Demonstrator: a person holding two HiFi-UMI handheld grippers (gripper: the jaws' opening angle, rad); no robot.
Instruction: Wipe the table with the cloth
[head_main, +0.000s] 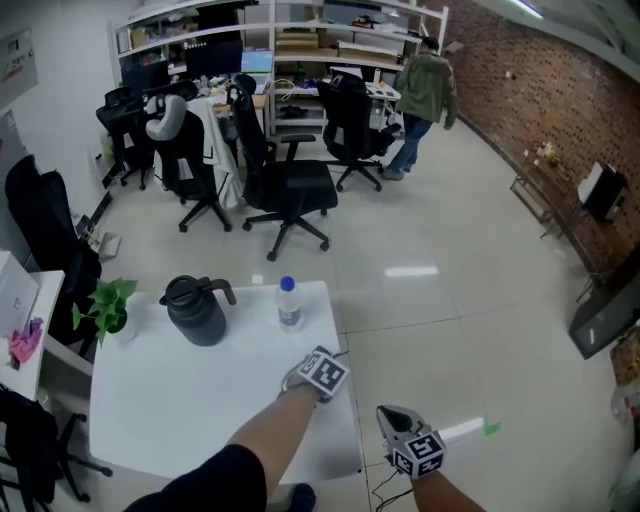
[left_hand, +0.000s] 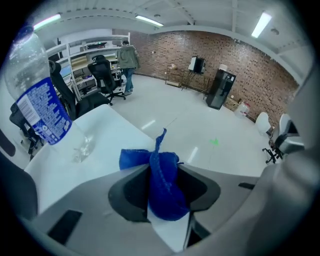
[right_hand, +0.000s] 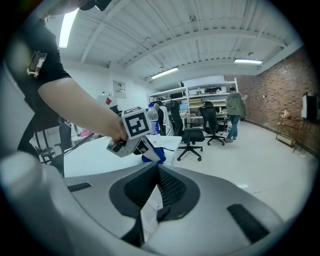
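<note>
**White surface, blue cloth clamped in the left fingers**

The cloth (left_hand: 162, 186) is a bunch of blue fabric pinched between the fingers (left_hand: 127, 192) of the left gripper (left_hand: 164, 167). The fingers are partly closed and press it from both sides. One twisted end sticks up past the fingertips, and a fold spreads out to their left. In the right gripper view, the bunch below those fingers appears to meet the surface (head_main: 190, 400) close to its edge.

Beyond the left fingers and to their left, a clear water bottle (head_main: 289, 303) with a blue label stands upright on the surface. Farther that way sit a dark jug (head_main: 197, 311) and a small potted plant (head_main: 108, 305).

The right gripper (right_hand: 156, 167) hangs off the edge of the surface, apart from the left one. Its fingers are closed together with nothing between them.

Past both pairs of fingers are a pale floor, black office chairs (head_main: 290, 188), shelves and a brick wall (head_main: 560, 95). A person (head_main: 425, 88) stands far off.
</note>
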